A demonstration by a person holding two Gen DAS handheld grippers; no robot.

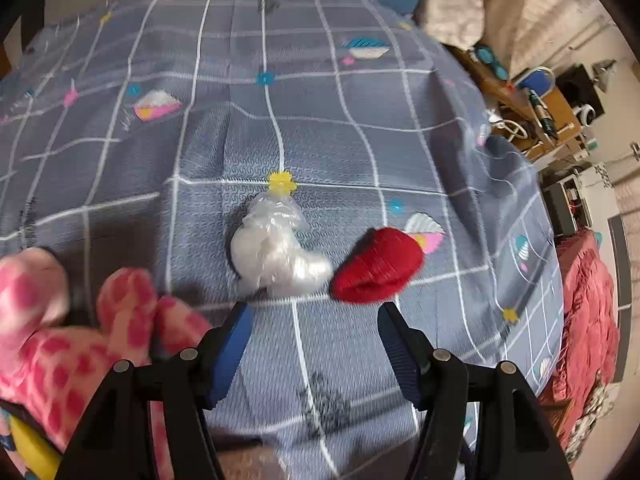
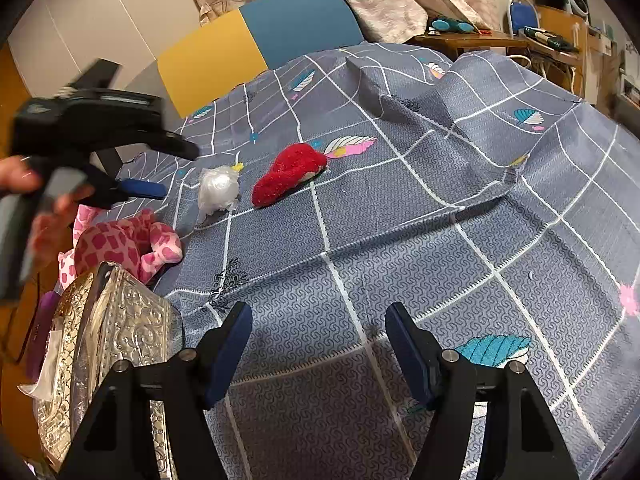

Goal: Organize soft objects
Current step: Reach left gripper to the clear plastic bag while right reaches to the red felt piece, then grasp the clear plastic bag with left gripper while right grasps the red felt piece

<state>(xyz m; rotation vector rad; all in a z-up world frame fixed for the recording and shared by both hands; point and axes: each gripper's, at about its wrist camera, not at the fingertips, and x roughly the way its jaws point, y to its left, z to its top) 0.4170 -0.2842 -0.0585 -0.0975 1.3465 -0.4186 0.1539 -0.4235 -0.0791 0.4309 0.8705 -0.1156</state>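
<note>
A white crumpled plastic-wrapped bundle lies on the grey checked bedsheet, with a red plush piece just to its right. A pink spotted plush toy lies at the left. My left gripper is open and empty, just short of the white bundle and the red plush. In the right wrist view the white bundle, red plush and pink toy lie far ahead to the left. My right gripper is open and empty above the sheet. The left gripper hovers near the bundle.
A clear patterned container stands at the bed's left edge beside the pink toy. A blue and yellow headboard is behind the bed. A cluttered wooden desk stands at the back right. The sheet has a raised fold.
</note>
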